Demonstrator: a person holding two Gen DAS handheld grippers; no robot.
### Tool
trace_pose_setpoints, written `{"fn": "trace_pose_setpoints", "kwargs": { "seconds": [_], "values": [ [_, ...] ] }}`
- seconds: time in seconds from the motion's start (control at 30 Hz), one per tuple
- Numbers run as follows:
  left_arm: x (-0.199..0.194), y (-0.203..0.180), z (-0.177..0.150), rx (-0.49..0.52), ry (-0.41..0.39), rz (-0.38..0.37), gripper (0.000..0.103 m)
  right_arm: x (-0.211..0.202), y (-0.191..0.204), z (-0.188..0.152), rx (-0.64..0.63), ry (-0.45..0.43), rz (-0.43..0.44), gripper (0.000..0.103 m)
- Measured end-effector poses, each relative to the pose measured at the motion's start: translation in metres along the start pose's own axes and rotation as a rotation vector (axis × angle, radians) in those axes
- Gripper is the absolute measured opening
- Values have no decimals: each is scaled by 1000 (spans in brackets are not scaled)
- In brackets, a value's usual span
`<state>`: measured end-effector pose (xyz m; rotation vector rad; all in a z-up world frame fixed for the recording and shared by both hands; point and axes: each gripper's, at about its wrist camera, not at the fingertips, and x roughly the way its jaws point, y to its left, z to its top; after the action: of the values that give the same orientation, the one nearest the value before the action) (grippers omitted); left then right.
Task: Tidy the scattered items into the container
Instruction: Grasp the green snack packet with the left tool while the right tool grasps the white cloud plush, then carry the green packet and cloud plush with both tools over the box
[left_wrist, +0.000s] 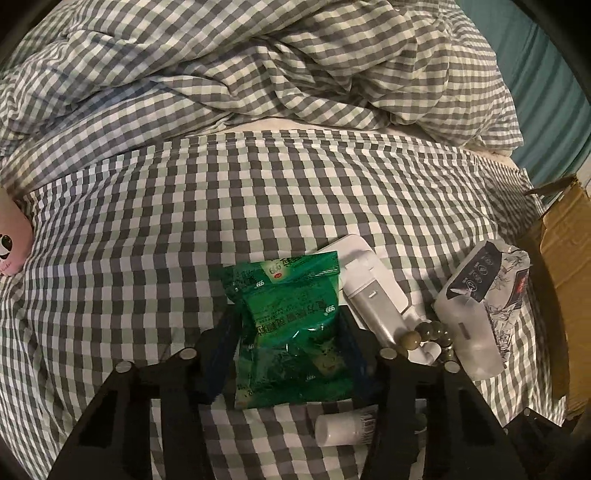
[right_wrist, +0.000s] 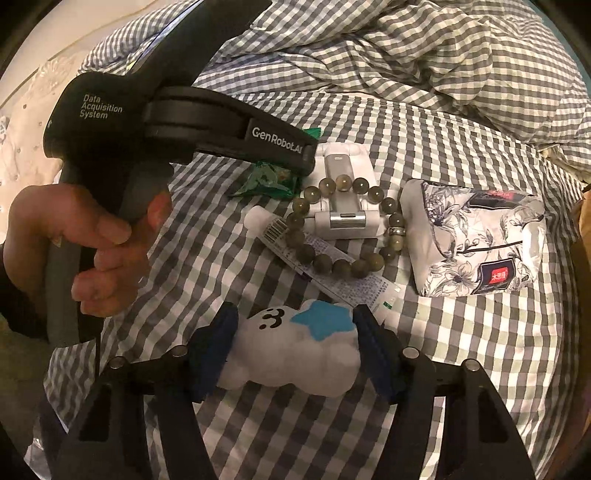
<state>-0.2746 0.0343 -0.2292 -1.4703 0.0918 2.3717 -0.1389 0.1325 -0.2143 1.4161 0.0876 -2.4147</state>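
A home bedroom around me, checked bed sheet (left_wrist: 147, 221) below, rumpled matching duvet (left_wrist: 295, 66) upper frame, cardboard box (left_wrist: 561, 236) at right edge.

The cardboard box (left_wrist: 565, 258), perhaps open, is cut off.

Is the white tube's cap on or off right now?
On. The white tube lies flat on the checked sheet, its white cap seated on the end, part under the bead bracelet.

"Data Acquisition System" and "GenRobot.AI" on the black left gripper (right_wrist: 291, 173); "999" on the green sachet (left_wrist: 291, 328).
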Motion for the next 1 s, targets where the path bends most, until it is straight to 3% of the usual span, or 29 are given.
{"fn": "trace_pose_setpoints", "kwargs": {
  "seconds": [0.13, 0.3, 1.0],
  "values": [
    [-8, -1, -2, 1, -11, 2, 37, -5, 0, -1, 1, -16, 1, 63],
    [-19, 2, -1, -16, -22, 20, 33, -16, 2, -4, 6, -34, 2, 62],
    [-120, -2, -15, -63, -184, 107, 32, -70, 7, -9, 10, -139, -21, 61]
  ]
}}
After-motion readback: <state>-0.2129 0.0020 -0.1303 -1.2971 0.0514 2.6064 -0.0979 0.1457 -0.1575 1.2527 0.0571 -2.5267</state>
